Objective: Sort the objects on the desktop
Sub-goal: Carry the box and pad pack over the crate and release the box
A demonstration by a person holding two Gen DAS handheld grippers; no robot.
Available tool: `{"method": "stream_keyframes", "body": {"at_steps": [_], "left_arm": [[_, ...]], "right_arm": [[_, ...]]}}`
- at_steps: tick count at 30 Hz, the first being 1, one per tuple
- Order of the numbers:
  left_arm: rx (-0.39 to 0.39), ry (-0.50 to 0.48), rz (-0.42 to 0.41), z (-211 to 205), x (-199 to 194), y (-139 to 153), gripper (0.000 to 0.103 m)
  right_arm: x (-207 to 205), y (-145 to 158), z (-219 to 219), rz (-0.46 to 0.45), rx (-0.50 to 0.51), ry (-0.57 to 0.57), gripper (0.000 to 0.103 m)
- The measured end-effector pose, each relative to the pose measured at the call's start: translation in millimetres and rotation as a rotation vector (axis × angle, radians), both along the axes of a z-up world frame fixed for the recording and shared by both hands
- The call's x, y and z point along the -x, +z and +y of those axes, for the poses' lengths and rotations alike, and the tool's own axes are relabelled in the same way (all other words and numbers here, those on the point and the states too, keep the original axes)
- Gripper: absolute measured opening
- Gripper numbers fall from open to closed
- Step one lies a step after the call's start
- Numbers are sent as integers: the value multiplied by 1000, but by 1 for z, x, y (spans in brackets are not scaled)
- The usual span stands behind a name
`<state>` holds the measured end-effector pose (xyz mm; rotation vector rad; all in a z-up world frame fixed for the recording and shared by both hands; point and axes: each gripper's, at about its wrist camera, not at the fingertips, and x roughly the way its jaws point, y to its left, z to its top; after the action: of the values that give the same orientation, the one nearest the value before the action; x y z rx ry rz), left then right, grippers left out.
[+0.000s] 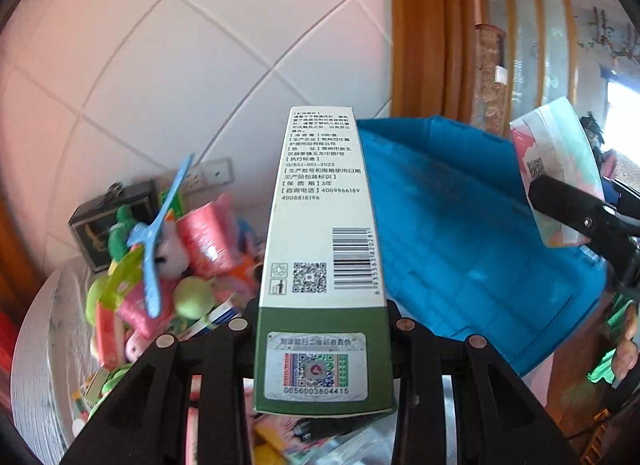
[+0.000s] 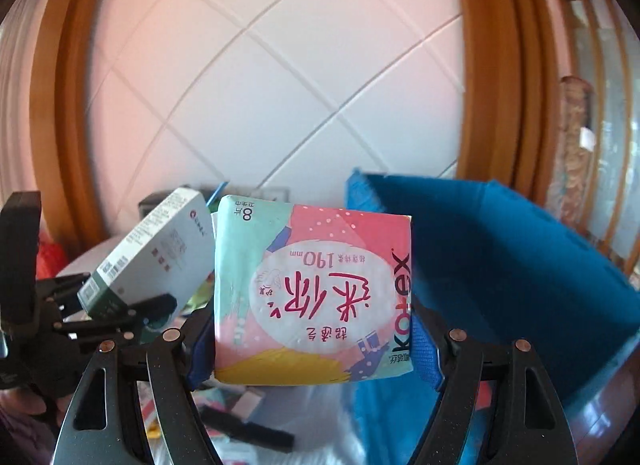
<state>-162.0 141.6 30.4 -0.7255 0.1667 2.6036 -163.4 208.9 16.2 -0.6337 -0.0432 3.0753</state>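
My left gripper (image 1: 322,325) is shut on a long white and green carton (image 1: 320,225) printed with a barcode and QR codes. The carton sticks out forward, lifted above the table. The same carton (image 2: 152,253) and the left gripper (image 2: 120,313) show at the left of the right wrist view. My right gripper (image 2: 312,339) is shut on a soft pink and teal Kotex pack (image 2: 312,289), held flat side up. That pack (image 1: 556,169) shows at the right of the left wrist view, with the right gripper's fingers (image 1: 580,217) on it. A blue fabric bin (image 1: 460,225) stands open beside both.
A heap of toys, pink packets and a blue plastic hanger (image 1: 160,241) covers the round white table (image 1: 40,345) at the left. A dark box (image 1: 104,221) stands against the tiled wall. A wooden door frame (image 1: 424,33) rises behind the blue bin (image 2: 520,265). More clutter lies below the grippers.
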Motion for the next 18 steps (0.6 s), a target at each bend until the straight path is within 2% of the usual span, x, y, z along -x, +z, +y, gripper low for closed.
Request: {"method": "stream_keyframes", "body": {"at_steps": [4, 11, 18], "left_arm": [[-14, -77, 36, 52, -9, 22, 33], [-24, -194, 87, 144, -23, 48, 33], [12, -230, 57, 233, -23, 55, 33]], "right_arm": [[-15, 19, 41, 52, -22, -113, 78], [-28, 27, 118, 60, -48, -272, 78], [-27, 22, 183, 70, -109, -352, 78]]}}
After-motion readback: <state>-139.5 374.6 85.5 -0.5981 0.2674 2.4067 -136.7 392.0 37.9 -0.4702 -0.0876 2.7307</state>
